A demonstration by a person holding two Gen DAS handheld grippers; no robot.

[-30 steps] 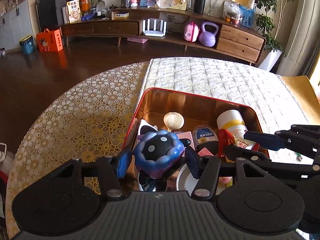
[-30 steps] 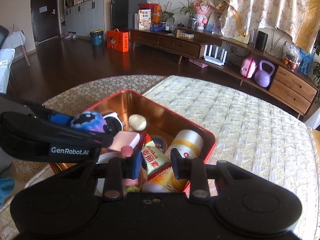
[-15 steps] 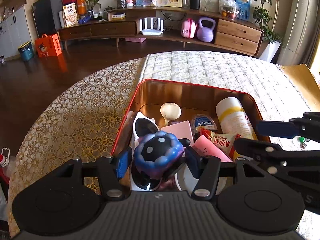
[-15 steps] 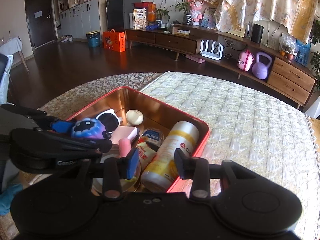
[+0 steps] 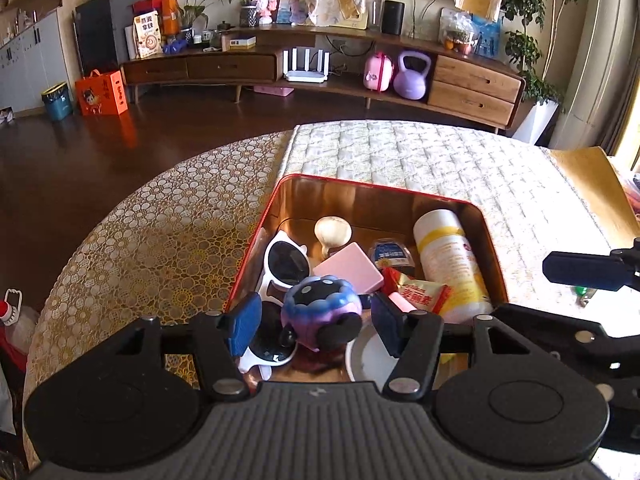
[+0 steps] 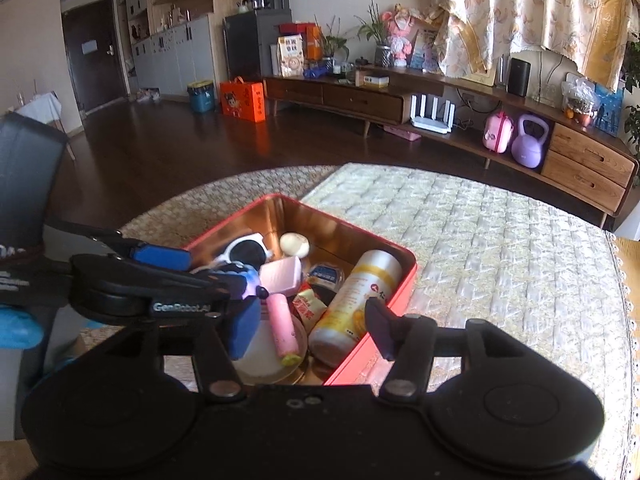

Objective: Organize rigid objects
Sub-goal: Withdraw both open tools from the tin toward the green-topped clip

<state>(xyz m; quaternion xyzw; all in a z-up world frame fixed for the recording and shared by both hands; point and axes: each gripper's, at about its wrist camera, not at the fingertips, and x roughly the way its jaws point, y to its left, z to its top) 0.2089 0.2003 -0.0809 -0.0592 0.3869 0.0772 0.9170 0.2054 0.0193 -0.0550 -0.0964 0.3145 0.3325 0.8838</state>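
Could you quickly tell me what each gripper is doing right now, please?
Left gripper: open around the purple toy, pads not pressing.
Right gripper: jaws opening, nothing held, above the red tin.

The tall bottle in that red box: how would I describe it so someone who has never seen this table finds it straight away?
Look at the red tin on the cloth-covered round table. Along its right wall lies a white bottle, on its side. It is the longest thing in there, the only cylinder with yellow bands, beside a small red snack packet.
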